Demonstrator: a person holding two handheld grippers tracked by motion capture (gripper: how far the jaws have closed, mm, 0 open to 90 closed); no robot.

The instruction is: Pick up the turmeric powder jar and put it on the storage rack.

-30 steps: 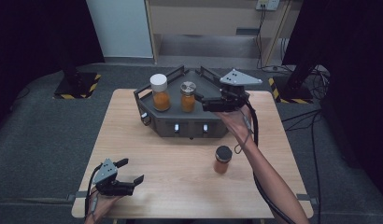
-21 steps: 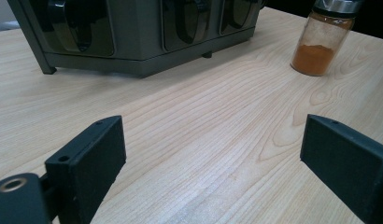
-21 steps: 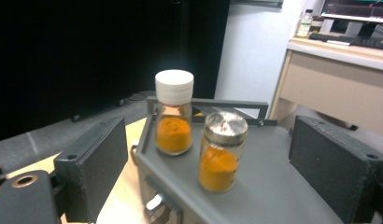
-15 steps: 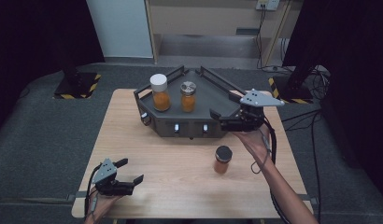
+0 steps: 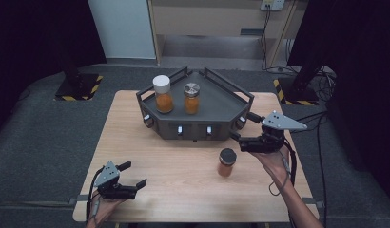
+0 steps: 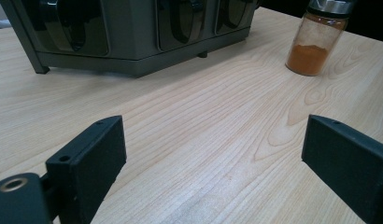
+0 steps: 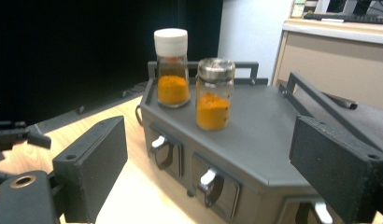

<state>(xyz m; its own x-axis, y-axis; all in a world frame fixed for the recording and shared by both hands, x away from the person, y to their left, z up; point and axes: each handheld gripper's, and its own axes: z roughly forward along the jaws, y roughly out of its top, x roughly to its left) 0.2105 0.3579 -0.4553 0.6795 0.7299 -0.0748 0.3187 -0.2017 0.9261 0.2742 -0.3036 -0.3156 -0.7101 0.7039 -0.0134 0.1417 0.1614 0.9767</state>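
So nearest me, the left gripper [image 5: 131, 176] sits low at the near left corner of the table [image 5: 183, 190], jaws spread wide with bare wood between them. Further in, a dark-lidded jar [image 5: 226, 163] of orange powder stands upright on the table by itself, right of centre and just in front of the rack [image 5: 221, 107]. The right gripper [image 5: 237, 137] hangs just right of that jar and a bit behind it, close to the rack's front right corner, jaws released and gripping nothing. Behind that, the dark rack carries two more jars on top, side by side: a white-lidded jar [image 5: 162, 94] on the left and a metal-lidded jar [image 5: 191, 98] to its right, both upright. Small knobs [image 7: 208, 178] line the rack's front.
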